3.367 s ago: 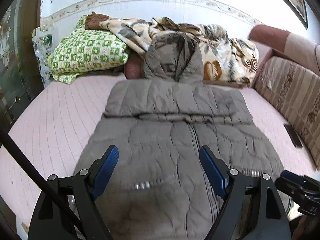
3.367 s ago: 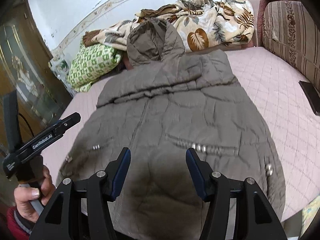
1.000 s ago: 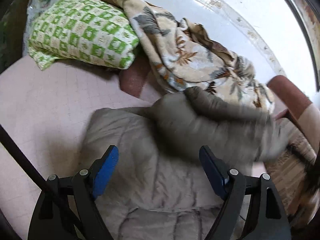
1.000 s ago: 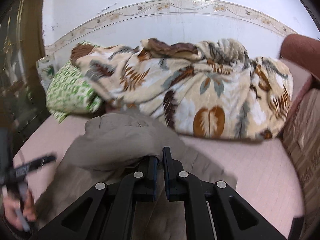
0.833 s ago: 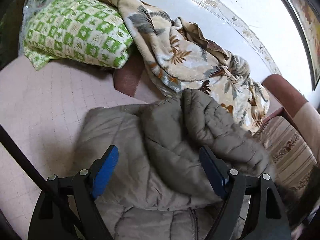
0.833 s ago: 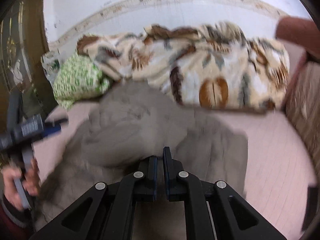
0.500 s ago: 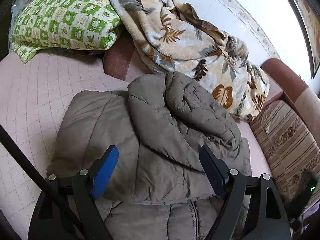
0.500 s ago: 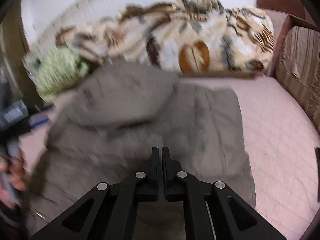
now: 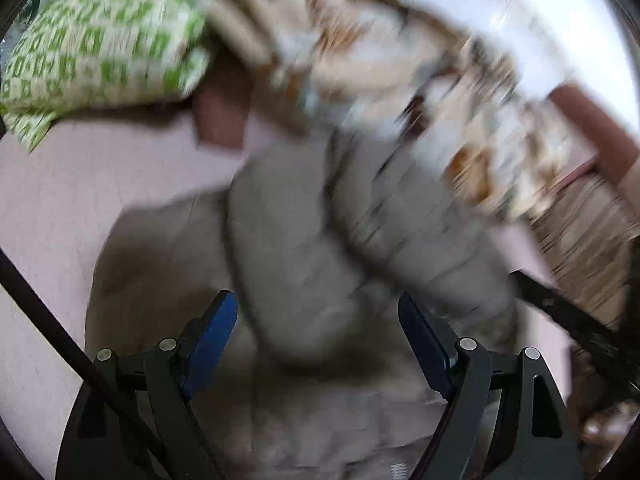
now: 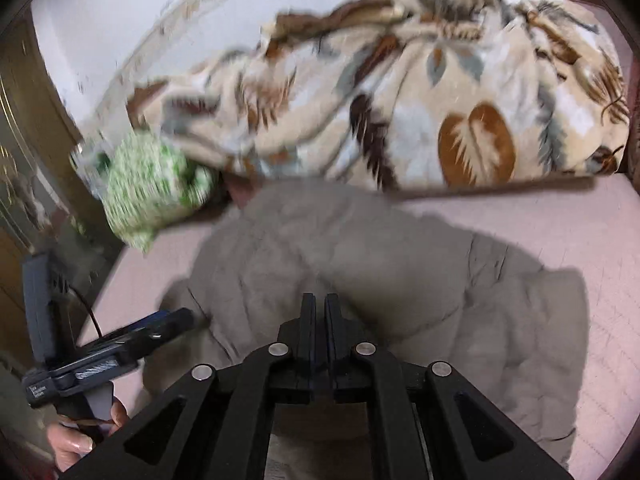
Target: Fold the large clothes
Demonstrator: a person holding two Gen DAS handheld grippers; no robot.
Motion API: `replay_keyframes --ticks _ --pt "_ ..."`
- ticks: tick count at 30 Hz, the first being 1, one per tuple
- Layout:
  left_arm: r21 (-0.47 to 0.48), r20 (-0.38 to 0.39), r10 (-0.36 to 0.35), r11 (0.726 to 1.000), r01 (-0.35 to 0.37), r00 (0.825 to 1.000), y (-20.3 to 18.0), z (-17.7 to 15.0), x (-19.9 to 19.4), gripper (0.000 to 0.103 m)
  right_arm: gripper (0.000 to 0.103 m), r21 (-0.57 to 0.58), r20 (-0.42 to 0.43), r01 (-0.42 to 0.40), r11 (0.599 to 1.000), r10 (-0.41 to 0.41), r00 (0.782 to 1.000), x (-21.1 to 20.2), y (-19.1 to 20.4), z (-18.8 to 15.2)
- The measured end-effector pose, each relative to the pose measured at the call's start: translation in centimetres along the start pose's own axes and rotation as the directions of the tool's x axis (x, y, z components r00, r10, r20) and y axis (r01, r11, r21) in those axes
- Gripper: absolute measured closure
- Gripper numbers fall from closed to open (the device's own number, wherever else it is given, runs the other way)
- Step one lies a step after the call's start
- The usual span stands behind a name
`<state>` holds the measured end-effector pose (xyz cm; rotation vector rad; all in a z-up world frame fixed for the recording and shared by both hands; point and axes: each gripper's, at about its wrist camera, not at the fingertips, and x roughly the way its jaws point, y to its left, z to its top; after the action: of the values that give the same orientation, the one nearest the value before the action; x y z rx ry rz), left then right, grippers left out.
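Left hand-held gripper [image 9: 318, 330]: fingers spread apart above the grey padded jacket [image 9: 304, 264], which lies on the pink bed [image 9: 60, 200] with its hood folded over the body. Right hand-held gripper [image 10: 319, 312]: fingers pressed together, empty, over the jacket.

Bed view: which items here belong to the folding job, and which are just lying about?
Job:
grey padded jacket
left hand-held gripper, open
right hand-held gripper, shut

Lying about:
leaf-print blanket
green checked pillow
striped cushion
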<state>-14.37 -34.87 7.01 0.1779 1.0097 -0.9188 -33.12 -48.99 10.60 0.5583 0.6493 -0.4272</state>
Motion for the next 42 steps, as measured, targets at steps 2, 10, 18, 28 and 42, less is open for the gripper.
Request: replay_keyframes --ticks 2,10,18,28,42 --pt "0.023 -0.033 0.072 0.997 -0.072 0.997 0.7 -1.5 2.0 0.021 0.095 -0.018 -0.058 0.031 0.999 -0.032 0.998 1.7 0.2 -2.1" --pt "0.081 -0.031 0.113 0.991 -0.111 0.993 0.6 -2.6 2.3 0.017 0.097 0.092 -0.165 0.008 0.996 0.007 0.986 4.5 -2.5 -4.4" --pt "-0.020 0.069 0.052 0.998 -0.051 0.996 2.2 -8.5 -5.9 0.017 0.061 0.151 0.012 -0.076 0.986 0.075 0.997 -6.6 -1.5 -7.3" --pt "0.034 0.079 0.152 0.987 -0.155 0.985 0.9 -13.6 -7.2 0.017 0.061 0.139 -0.036 -0.041 0.989 0.046 0.998 -8.3 -0.7 -13.7" --pt "0.074 0.079 0.177 0.980 -0.183 0.981 1.0 -11.6 -5.0 0.017 0.061 0.124 -0.019 0.037 0.992 -0.034 0.999 -6.4 -2.1 -12.5"
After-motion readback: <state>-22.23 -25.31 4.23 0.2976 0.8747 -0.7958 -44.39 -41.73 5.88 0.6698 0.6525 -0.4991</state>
